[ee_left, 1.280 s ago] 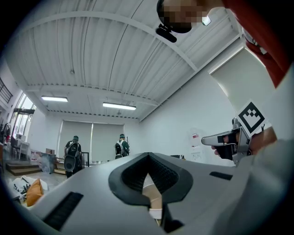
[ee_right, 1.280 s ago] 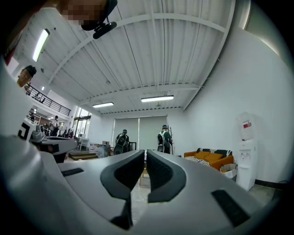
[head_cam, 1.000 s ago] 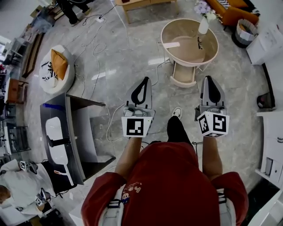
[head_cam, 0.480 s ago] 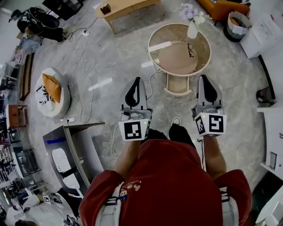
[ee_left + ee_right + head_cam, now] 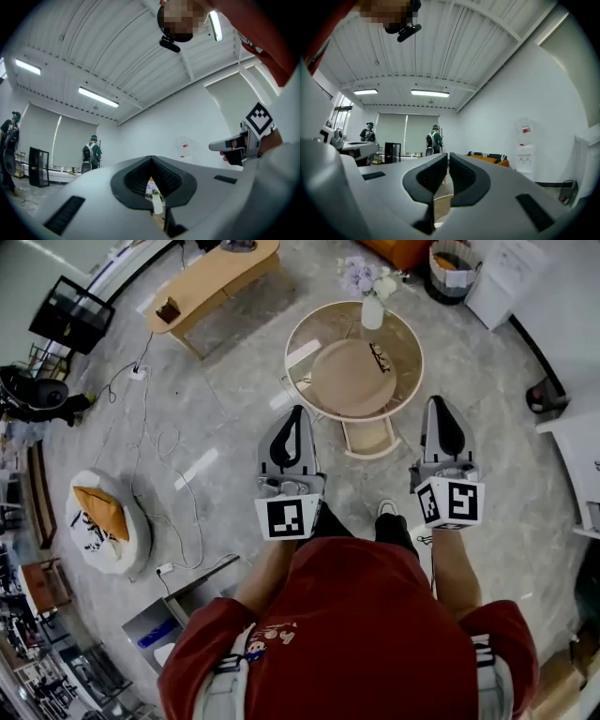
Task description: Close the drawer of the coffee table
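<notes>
the round table (image 5: 323,329) stands on the grey marble floor (image 5: 234,437) ahead of the person, with its drawer (image 5: 367,437) pulled out on the near side, open and facing them. a vase (image 5: 372,310) of pale flowers sits near the table's far rim, and a pair of glasses (image 5: 382,357) lies on the right part of the top. the left gripper (image 5: 298,412) is held out in front of the body, its tips clenched together with only a small diamond gap behind them and nothing gripped; through that gap the left gripper view catches the distant vase. the right gripper (image 5: 439,402) is held alongside it, its jaws pressed to a thin slit and empty. in the head view the drawer lies between the two gripper tips, apart from both. off to the left, cables (image 5: 155,442) trail over the floor toward a white pouf (image 5: 103,521) with an orange cushion, and a long wooden bench (image 5: 211,277) stands beyond the table.
</notes>
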